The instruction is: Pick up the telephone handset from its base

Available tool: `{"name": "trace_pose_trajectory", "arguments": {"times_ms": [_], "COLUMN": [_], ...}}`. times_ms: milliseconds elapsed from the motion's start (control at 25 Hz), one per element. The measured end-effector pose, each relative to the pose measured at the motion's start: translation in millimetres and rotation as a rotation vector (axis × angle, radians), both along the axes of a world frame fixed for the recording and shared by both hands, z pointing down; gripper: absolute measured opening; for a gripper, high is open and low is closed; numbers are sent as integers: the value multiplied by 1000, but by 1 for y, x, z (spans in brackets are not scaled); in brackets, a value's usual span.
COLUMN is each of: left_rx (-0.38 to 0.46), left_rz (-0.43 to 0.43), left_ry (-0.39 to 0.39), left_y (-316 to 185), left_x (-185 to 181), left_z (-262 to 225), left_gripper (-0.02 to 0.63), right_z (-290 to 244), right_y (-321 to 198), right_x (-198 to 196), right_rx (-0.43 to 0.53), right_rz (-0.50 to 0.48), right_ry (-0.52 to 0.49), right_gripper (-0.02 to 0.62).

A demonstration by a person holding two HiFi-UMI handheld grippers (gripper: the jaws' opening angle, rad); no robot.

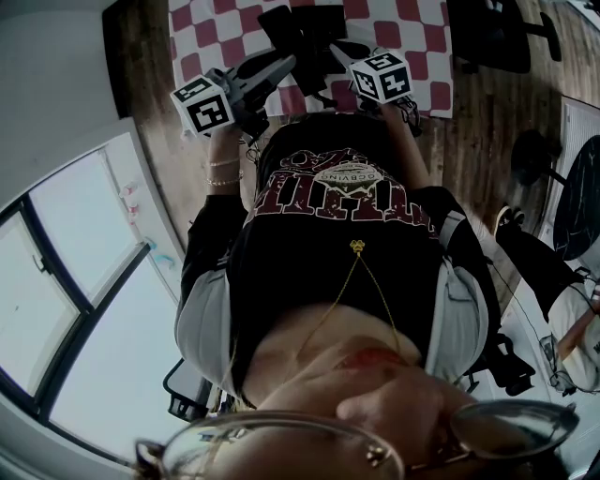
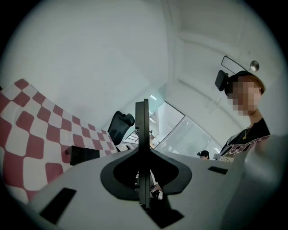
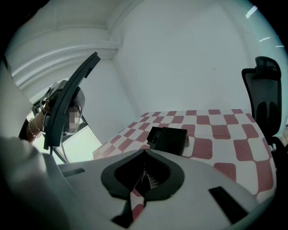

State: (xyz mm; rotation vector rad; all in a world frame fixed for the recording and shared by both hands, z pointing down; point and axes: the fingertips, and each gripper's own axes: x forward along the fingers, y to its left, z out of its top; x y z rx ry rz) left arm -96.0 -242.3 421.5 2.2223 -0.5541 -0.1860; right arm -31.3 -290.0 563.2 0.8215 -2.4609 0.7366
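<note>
The black telephone (image 3: 168, 140) sits on a red-and-white checked tablecloth (image 3: 225, 130); whether its handset rests on the base I cannot make out. It also shows as a dark block (image 2: 83, 155) in the left gripper view and at the top of the head view (image 1: 305, 28). My left gripper (image 2: 143, 112) is held level beside the phone, its jaws pressed together into one thin bar with nothing between them. My right gripper (image 1: 337, 52) tilts down toward the phone from a short way off; its jaws barely show in its own view.
A black office chair (image 3: 265, 99) stands past the table's far side. The head view looks back at the body of the person holding the grippers (image 1: 337, 244), with wooden floor (image 1: 487, 122) around the table and windows (image 1: 84, 281) at the left. Another person (image 2: 204, 154) stands far off.
</note>
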Motion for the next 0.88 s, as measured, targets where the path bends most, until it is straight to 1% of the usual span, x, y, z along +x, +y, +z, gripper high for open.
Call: {"name": "trace_pose_trajectory", "arguments": {"times_ms": [880], "left_rx": [3], "left_rz": [21], "left_ry": [0], "left_y": [1], "left_x": [1], "left_z": [0], "left_gripper": [74], "right_z": [-2], "right_y": [2], "right_x": [-3], "right_rx": [-3], "right_rz": [-9], "right_ry": [-9], "right_gripper": [20]}}
